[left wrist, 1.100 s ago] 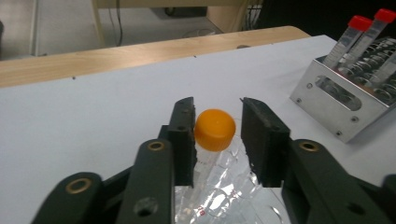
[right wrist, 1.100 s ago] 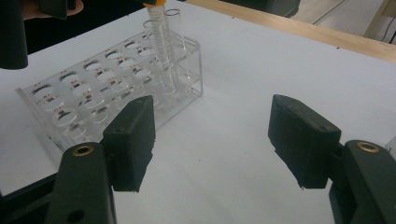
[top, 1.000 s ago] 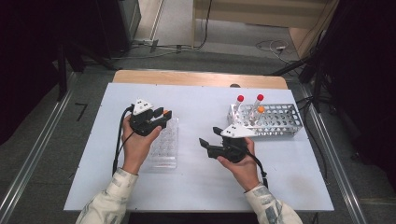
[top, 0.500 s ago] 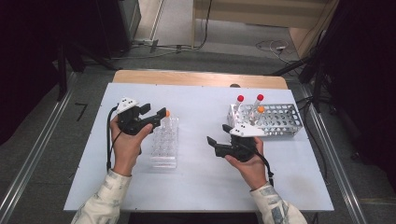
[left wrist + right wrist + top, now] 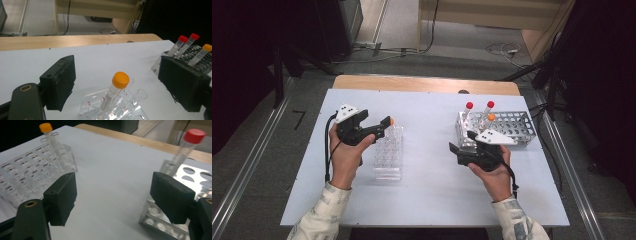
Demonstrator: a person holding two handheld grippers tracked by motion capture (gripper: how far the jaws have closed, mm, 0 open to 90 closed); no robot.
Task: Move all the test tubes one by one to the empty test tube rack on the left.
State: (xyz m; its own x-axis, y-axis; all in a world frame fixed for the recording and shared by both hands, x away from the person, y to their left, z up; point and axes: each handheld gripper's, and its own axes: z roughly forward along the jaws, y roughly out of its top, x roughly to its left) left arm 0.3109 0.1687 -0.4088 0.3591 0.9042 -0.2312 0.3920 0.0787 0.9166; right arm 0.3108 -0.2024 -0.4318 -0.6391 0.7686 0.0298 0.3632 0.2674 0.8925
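White desk [image 5: 427, 195]: clear rack [image 5: 388, 155] left of middle holds orange-capped tube [image 5: 115, 90]; left claw [image 5: 117, 85] just opening, straddling tube, not touching. Right claw [image 5: 113, 197] just opening, empty, beside metal rack [image 5: 512, 129].

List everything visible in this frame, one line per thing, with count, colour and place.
Clear rack: one, transparent, left half of table.
Orange-capped tube in clear rack: one, standing at its far end, between the open left tongs.
Metal rack: one, silver, right half of table.
Tubes in metal rack: two red-capped, one orange-capped.
Table: one, white top, wooden far edge.
Left tongs: black, open.
Right tongs: black, open, holding nothing.
Hands: two, patterned sleeves.
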